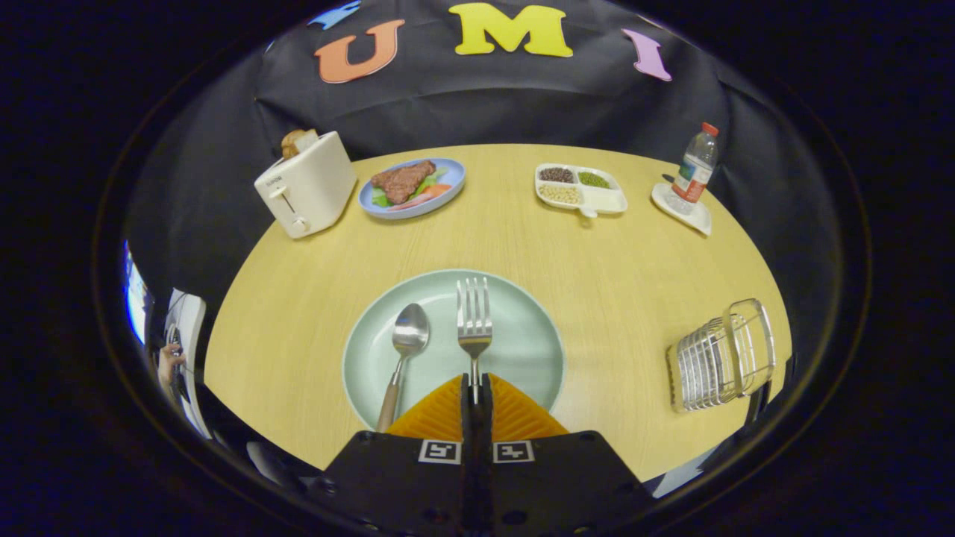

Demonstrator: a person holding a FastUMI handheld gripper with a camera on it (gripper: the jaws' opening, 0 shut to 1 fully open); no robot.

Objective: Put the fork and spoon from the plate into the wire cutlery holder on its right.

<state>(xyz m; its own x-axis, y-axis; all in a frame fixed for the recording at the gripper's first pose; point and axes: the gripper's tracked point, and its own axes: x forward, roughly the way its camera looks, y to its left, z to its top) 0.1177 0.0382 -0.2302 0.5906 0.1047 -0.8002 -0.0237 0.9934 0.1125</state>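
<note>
2 utensils were seen on the plate (522, 350), the spoon (406, 339) left lying while the fork (474, 328) handle was pinched in the closed gripper (475, 388), so a lift toward the wire cutlery holder (720, 358) right of the plate was judged next.

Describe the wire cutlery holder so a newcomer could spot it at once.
Start at the pale green plate, where the tongs are shut on the fork beside the spoon. Look right to the table's edge: the wire cutlery holder stands alone, the only see-through metal basket.
</note>
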